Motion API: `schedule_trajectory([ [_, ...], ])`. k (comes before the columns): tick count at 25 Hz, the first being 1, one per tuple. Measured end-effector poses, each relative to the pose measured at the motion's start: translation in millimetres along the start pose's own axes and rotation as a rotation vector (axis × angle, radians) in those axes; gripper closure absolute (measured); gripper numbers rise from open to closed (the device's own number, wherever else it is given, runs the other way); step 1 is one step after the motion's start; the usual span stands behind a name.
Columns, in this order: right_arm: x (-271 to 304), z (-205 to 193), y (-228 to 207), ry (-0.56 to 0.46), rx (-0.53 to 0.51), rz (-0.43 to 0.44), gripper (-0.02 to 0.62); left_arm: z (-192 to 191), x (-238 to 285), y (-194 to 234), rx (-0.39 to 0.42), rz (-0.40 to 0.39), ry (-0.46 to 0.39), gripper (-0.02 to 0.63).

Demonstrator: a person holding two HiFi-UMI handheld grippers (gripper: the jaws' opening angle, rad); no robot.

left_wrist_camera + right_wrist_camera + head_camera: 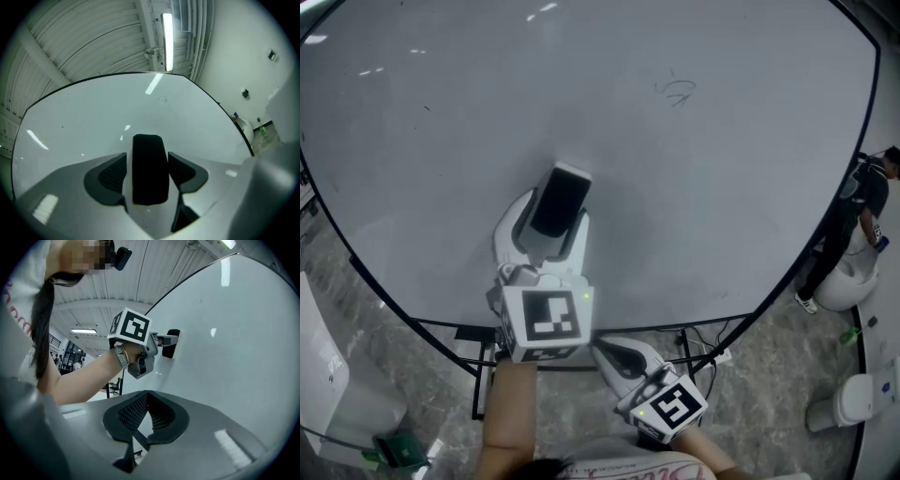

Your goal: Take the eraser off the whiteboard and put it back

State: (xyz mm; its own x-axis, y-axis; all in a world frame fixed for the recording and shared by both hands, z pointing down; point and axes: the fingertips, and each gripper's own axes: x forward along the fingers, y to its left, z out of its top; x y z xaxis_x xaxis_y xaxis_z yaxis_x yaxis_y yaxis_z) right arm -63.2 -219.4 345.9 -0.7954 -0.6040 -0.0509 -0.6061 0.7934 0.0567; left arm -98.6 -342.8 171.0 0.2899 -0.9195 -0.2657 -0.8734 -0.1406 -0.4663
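Left tool (pixel 551 217): jaws wide apart, straddling the eraser (pixel 149 168). There is a clear gap at the left pad. The right pad is close to the eraser's side but doesn't look like it's pressing, so it counts as open, not gripping.

The eraser sits flat against the whiteboard (pixel 694 187), in the lower middle of the board. It is a black block with a pale edge in the head view.

Key relation: the eraser is dead ahead of the left tool, between the jaws. Its long axis runs up the board, in line with the jaws, so the pads face its two long sides. No re-aiming looks necessary; closing would grip it and backing straight out would clear it. Which one comes next can't be told from here.

Right tool (pixel 146 401): jaws closed on nothing, held low beside the person's body and well apart from the eraser. The left hand is clearly the nearer one.

Writing: a small scribble (pixel 678 91) sits at the board's upper right and is not legible. The marker cubes carry only black-and-white squares. No brand or label shows on the eraser. The red print on the person's shirt is too cut off to read.
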Motion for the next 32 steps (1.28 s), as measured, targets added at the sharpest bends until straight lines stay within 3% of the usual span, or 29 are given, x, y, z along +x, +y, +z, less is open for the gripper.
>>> schedule_trajectory([
  [10,6.1,9.2,-24.0,-0.002,0.01,0.011,0.594,-10.3,11.8,-1.5,0.049,-0.006,0.099,0.37],
  [20,-2.7,-3.9,-26.5,0.029,0.018,0.015,0.594,-4.8,9.4,1.4,0.041,0.041,0.062,0.373],
  [26,-5.1,-3.6,-21.3,0.024,0.028,0.017,0.594,-7.8,-8.8,4.9,-0.026,0.048,0.03,0.376],
  [32,-8.6,-7.5,-16.7,0.033,0.032,0.018,0.594,-13.8,-38.5,-4.9,-0.209,0.001,-0.053,0.376],
])
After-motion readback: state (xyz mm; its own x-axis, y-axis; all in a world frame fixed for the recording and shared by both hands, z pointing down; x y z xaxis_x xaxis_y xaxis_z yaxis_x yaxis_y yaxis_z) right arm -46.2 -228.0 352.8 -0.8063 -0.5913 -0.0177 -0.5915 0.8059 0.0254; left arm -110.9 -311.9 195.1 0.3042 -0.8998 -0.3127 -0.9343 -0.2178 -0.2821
